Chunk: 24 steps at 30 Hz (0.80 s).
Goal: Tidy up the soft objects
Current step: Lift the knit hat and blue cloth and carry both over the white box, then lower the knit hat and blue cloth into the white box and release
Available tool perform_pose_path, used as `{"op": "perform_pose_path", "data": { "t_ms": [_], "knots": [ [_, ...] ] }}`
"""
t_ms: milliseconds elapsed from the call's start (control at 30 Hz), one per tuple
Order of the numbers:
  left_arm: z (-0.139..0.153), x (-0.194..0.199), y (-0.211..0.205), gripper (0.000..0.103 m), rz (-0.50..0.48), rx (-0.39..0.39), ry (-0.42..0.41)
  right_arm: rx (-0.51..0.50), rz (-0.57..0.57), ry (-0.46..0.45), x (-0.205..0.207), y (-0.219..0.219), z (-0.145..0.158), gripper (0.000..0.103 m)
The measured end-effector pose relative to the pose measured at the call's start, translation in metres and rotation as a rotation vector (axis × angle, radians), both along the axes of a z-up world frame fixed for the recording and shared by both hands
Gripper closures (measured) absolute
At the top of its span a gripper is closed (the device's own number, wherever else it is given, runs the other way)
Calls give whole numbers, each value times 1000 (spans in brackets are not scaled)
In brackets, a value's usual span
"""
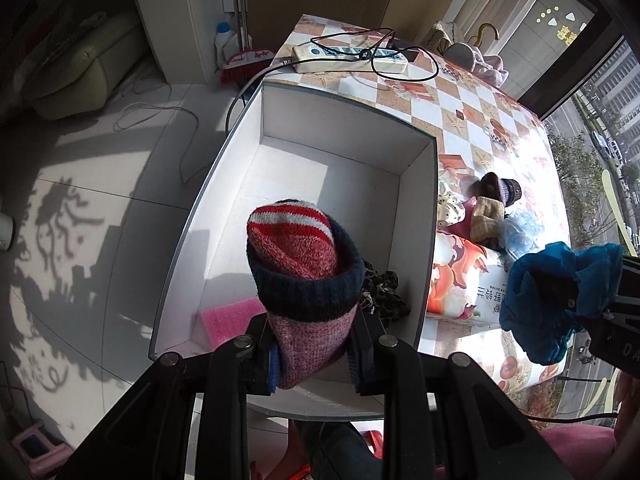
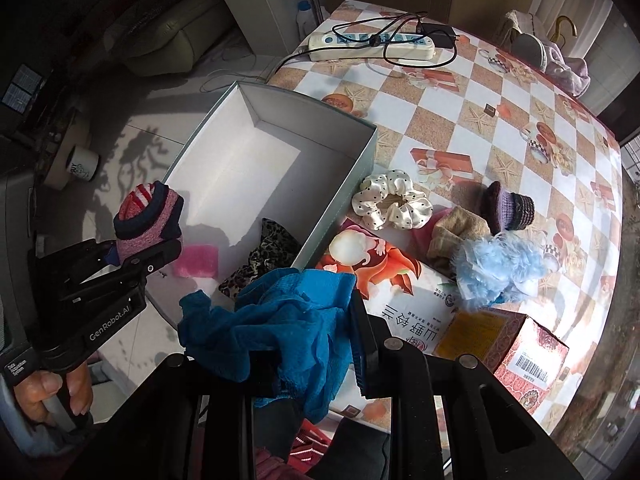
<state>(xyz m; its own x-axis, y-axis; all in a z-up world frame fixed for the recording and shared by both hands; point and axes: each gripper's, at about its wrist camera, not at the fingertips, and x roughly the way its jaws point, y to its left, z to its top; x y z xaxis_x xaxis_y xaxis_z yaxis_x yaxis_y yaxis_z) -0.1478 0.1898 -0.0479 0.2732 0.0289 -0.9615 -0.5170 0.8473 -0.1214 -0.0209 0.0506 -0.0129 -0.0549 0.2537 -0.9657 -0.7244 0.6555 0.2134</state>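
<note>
left gripper [image 1: 314, 354] clamps a rolled knit sock [image 1: 304, 276] over the box [image 1: 424, 240]; right gripper [image 2: 316, 354] clenches blue cloth [image 2: 280, 320].

Sunlight floods the pale tiled floor [image 1: 120, 184], throwing sharp leafy shadows across it. A cream sofa [image 1: 80, 68] sits in the dim far corner. White wall panels [image 1: 176, 12] rise behind a red broom [image 1: 244, 60]. Past the table's [image 2: 520, 92] checkered right edge, a tall window [image 1: 600, 120] shows street and buildings.

Checkered-cloth worktop [image 2: 460, 120] bearing an open white cardboard box [image 2: 352, 184], white power strip [image 2: 372, 46], cream dotted scrunchie [image 2: 392, 202], purple knitted hat [image 2: 510, 208], and pale blue mesh puff [image 2: 496, 268].
</note>
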Motion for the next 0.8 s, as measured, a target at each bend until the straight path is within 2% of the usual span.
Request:
{"op": "perform_pose_path", "data": {
  "t_ms": [133, 433, 800],
  "knots": [
    [-5, -3, 4, 75, 18, -9, 18, -5, 23, 8, -3, 5, -4, 77],
    [-10, 7, 18, 75, 19, 29, 45, 3, 58, 17, -2, 32, -8, 77],
    [-6, 34, 41, 75, 30, 18, 30, 8, 82, -4, 16, 77, -9, 77]
  ]
}}
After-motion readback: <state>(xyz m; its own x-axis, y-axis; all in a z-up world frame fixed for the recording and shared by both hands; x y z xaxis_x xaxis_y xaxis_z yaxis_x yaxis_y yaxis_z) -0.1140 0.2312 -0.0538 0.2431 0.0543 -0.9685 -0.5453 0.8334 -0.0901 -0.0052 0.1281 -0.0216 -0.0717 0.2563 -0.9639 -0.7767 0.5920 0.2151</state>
